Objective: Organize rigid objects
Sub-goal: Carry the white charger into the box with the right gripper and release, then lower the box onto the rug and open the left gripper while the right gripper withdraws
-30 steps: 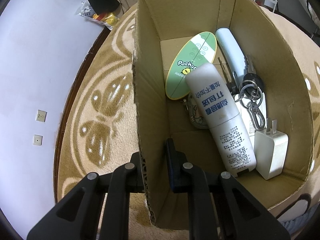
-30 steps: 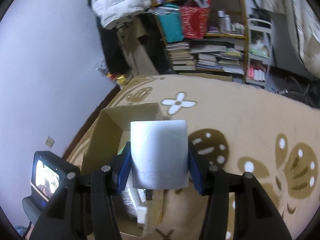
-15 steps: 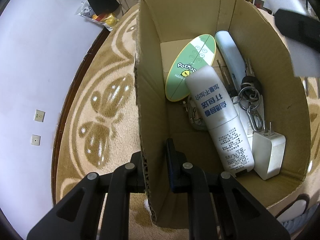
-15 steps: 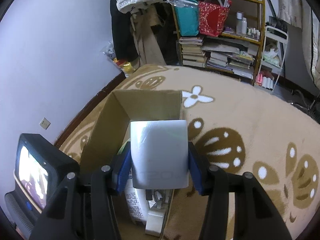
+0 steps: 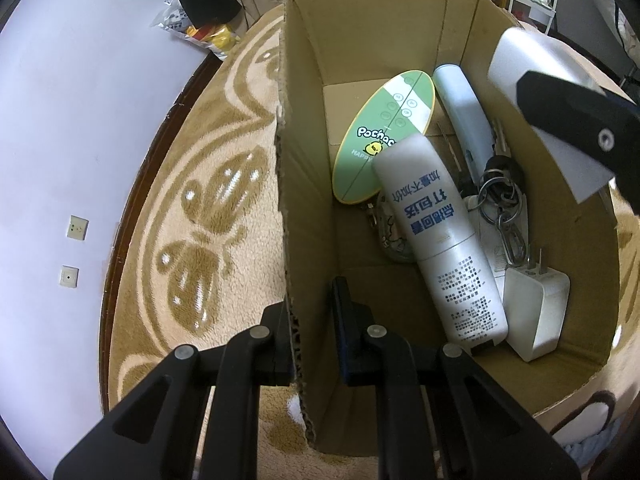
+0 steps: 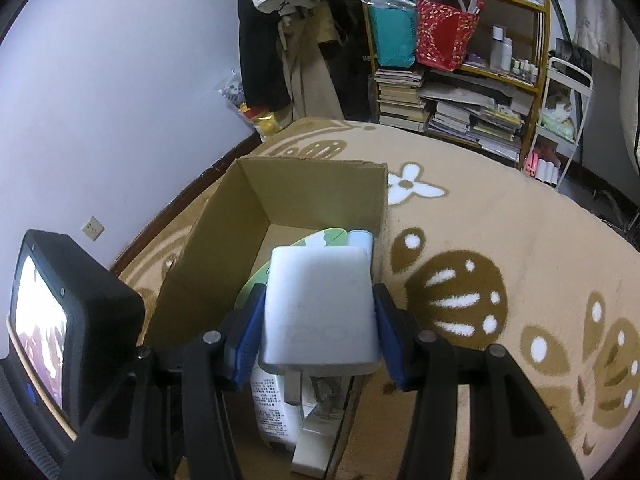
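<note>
An open cardboard box (image 5: 304, 184) (image 6: 304, 184) stands on a patterned rug. My left gripper (image 5: 314, 312) is shut on the box's left wall, one finger outside and one inside. Inside lie a white tube (image 5: 436, 240), a green oval card (image 5: 384, 136), a pale blue case (image 5: 460, 112), a key ring (image 5: 502, 204) and a white plug adapter (image 5: 536, 312). My right gripper (image 6: 318, 336) is shut on a white charger block (image 6: 320, 304) (image 5: 532, 64), held above the box's right side; its prongs point down toward me.
The tan rug with brown and white motifs (image 6: 480, 248) spreads to the right. A lilac wall (image 6: 100, 100) with sockets runs on the left. A cluttered bookshelf (image 6: 460, 80) and hanging clothes (image 6: 288, 40) stand at the back. The left gripper's screen unit (image 6: 52, 320) sits at lower left.
My right gripper with the white charger block has come forward and down over the box, entering the left wrist view at the upper right. The left gripper has stayed on the box wall.
</note>
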Motion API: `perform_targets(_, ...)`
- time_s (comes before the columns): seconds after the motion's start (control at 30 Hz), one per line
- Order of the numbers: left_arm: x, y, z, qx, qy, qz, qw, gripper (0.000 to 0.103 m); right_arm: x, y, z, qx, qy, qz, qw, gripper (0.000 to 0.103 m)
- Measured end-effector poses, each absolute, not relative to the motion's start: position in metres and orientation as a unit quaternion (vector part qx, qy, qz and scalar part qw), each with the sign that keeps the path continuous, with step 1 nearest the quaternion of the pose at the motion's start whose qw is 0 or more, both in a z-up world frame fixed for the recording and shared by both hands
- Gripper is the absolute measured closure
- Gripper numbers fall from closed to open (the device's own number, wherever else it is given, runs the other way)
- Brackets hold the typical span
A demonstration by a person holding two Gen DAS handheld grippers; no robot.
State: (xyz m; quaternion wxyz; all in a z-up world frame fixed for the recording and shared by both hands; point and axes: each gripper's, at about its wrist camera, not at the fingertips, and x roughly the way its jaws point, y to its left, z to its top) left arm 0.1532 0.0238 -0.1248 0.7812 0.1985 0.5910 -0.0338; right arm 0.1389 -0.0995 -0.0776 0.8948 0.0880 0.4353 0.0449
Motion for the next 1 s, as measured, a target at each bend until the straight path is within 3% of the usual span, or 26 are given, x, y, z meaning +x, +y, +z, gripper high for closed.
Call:
perform_targets(0.27, 0.154, 0.028, -0.126, 0.189, 0.594, -0.036, 0.781, 0.087, 0.127, -0.107, -0.058, 0.097, 0.407, 0.044, 0.907, 0.045)
perform_targets(0.33, 0.154, 0.028, -0.126, 0.187, 0.594, -0.036, 0.782, 0.087, 0.123, -0.109, -0.057, 0.095, 0.412, 0.038, 0.905, 0.036)
perform_targets(0.47, 0.152, 0.028, -0.124, 0.186, 0.59, -0.034, 0.785, 0.087, 0.114, -0.117, -0.056, 0.086, 0.415, 0.019, 0.906, 0.035)
perform_targets(0.77, 0.144, 0.031, -0.112, 0.155, 0.582, -0.037, 0.797, 0.087, 0.083, -0.14, -0.063, 0.115, 0.42, 0.002, 0.9, 0.016)
perform_targets(0.9, 0.137, 0.03, -0.103, 0.152, 0.572, -0.041, 0.805, 0.087, 0.069, -0.146, -0.059, 0.118, 0.413, -0.009, 0.903, 0.013)
perform_targets(1.0, 0.133, 0.03, -0.095, 0.142, 0.563, -0.054, 0.812, 0.085, 0.06, -0.15, -0.054, 0.13, 0.406, -0.011, 0.904, 0.003)
